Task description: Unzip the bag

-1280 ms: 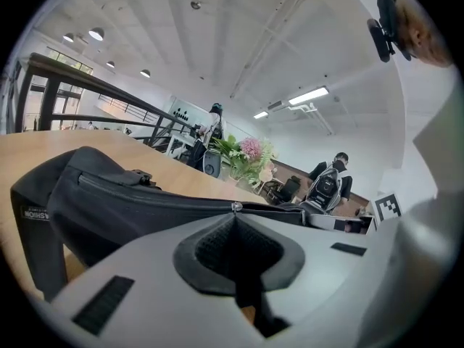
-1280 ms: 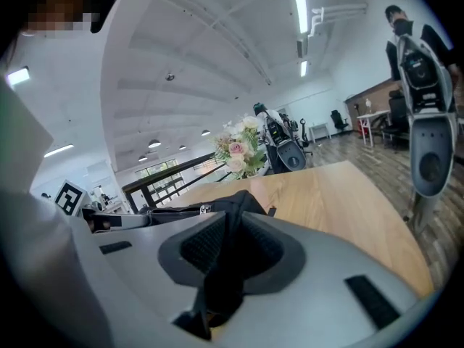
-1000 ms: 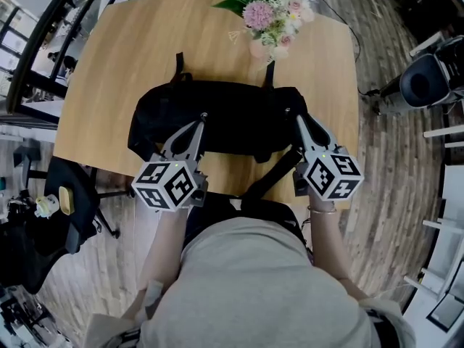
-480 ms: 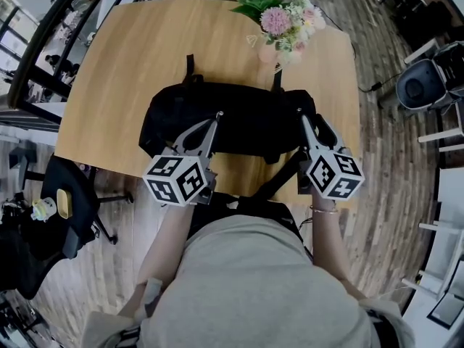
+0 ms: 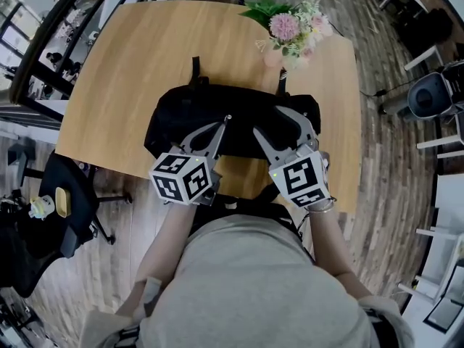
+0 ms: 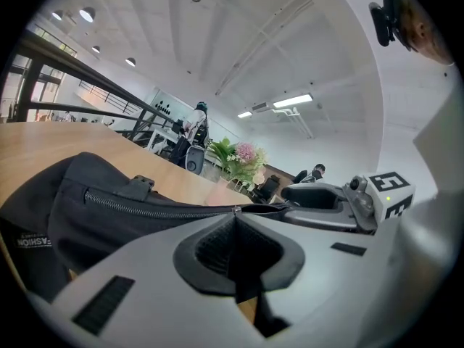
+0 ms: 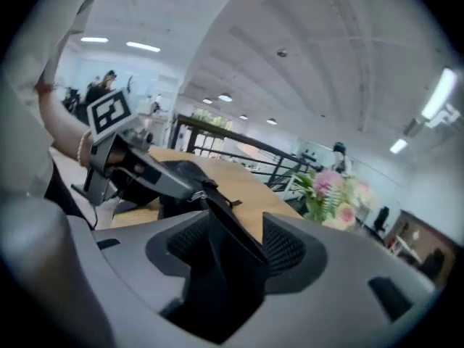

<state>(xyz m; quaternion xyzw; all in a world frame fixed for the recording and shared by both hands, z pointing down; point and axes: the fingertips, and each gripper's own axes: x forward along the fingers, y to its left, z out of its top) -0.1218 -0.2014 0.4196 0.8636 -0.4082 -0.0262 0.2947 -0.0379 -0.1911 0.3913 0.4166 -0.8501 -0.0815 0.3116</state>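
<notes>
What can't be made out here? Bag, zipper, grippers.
- What the shut left gripper pinches: in the left gripper view its own closed fingers cover the tip; in the head view it is too small.
- How far the zipper is open: in the head view it is black on the black bag; in the left gripper view the right gripper hides its far end. That gripper's fingers have just been opening, with bag fabric between them.
- The bag's near edge: in the head view, partly behind both grippers.

Pale beige top point(image 5: 246, 288); thin bracelet point(image 5: 320, 209) on right wrist. Left tool point(image 5: 227, 119) and right tool point(image 5: 267, 120): grey jaws, black ribbed pads point(image 6: 217, 249), black-and-white marker cubes point(image 5: 181, 180), green light point(image 5: 275, 172) at right cube's 9 o'clock.
</notes>
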